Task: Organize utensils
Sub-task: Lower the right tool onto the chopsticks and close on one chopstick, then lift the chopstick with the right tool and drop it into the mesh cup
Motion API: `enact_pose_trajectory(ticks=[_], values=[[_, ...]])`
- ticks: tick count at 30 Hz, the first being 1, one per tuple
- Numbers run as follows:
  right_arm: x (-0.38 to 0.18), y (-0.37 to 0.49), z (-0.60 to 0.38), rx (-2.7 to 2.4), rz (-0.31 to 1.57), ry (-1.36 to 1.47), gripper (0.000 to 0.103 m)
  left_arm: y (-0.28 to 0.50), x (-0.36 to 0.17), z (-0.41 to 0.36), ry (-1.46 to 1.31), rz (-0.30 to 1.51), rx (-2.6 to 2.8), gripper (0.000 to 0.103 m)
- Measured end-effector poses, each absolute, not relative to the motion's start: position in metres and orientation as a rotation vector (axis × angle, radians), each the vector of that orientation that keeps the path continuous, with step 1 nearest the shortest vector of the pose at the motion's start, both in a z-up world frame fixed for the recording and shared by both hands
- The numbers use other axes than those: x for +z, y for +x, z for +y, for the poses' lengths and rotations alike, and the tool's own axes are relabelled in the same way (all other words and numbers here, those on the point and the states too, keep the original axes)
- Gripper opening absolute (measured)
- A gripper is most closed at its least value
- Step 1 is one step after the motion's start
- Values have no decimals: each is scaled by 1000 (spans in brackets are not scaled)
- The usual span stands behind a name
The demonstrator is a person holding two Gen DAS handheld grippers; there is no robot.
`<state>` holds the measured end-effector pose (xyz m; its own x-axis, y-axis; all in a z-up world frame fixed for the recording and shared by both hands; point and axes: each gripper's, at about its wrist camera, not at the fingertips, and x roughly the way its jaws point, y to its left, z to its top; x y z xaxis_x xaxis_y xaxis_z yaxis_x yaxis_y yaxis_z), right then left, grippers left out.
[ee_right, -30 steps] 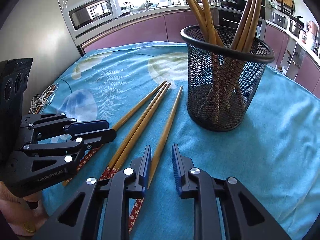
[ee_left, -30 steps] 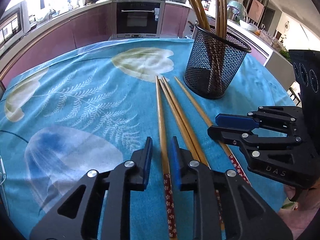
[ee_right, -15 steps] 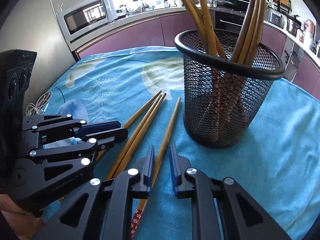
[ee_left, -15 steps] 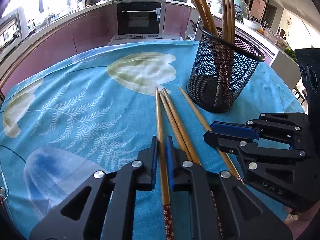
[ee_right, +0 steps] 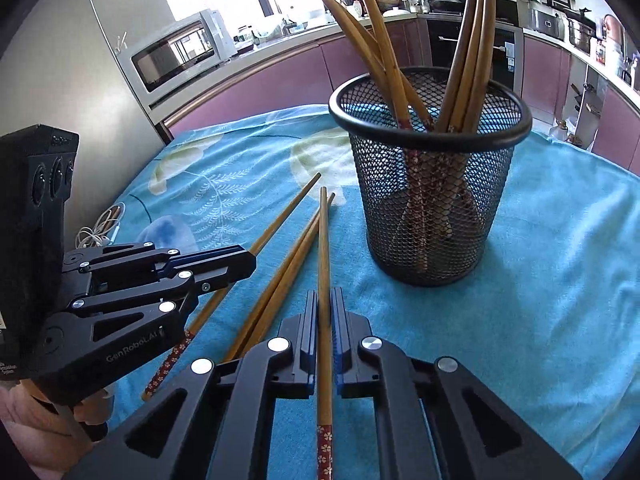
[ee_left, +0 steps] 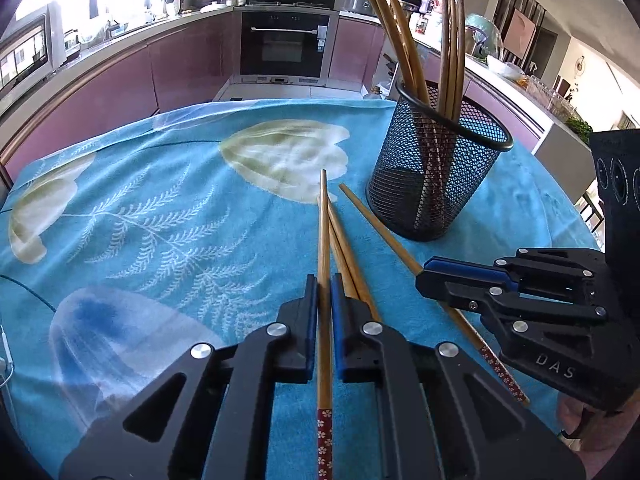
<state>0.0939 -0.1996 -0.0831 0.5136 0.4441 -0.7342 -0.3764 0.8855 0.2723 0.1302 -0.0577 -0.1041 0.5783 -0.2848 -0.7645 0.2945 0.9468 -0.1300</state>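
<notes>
Wooden chopsticks with red flowered ends lie on a blue cloth in front of a black mesh holder [ee_left: 436, 176] that has several chopsticks standing in it. My left gripper [ee_left: 324, 286] is shut on the leftmost chopstick [ee_left: 323, 240]. My right gripper [ee_right: 324, 300] is shut on the rightmost chopstick [ee_right: 323, 248], nearest the holder [ee_right: 430, 200]. Two more chopsticks [ee_left: 352, 264] lie between them on the cloth; they also show in the right wrist view [ee_right: 280, 284]. Each gripper shows in the other's view: the right gripper [ee_left: 432, 276] and the left gripper [ee_right: 240, 260].
The blue floral cloth [ee_left: 160, 220] covers a round table. A white cable [ee_right: 100, 228] lies at the table's left edge. Kitchen counters, an oven [ee_left: 288, 44] and a microwave [ee_right: 176, 52] stand behind the table.
Both grippers slid forward along their chopsticks and closed their jaws on them. The holder looms closer in both views.
</notes>
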Motion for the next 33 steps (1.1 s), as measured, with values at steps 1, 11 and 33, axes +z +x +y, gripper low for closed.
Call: enact_pose_trajectory(ticks=[1,11,33], values=[[-81,92,-200,500,900,85,6,129,-102,-56,8,888,-341,8],[-67,76,-209,549,848,114,6,112,-87,-48,-22,859,-357,8],[-28,64,-254,556,709,205,6,92,-36,-36,-132,760,-500,7]])
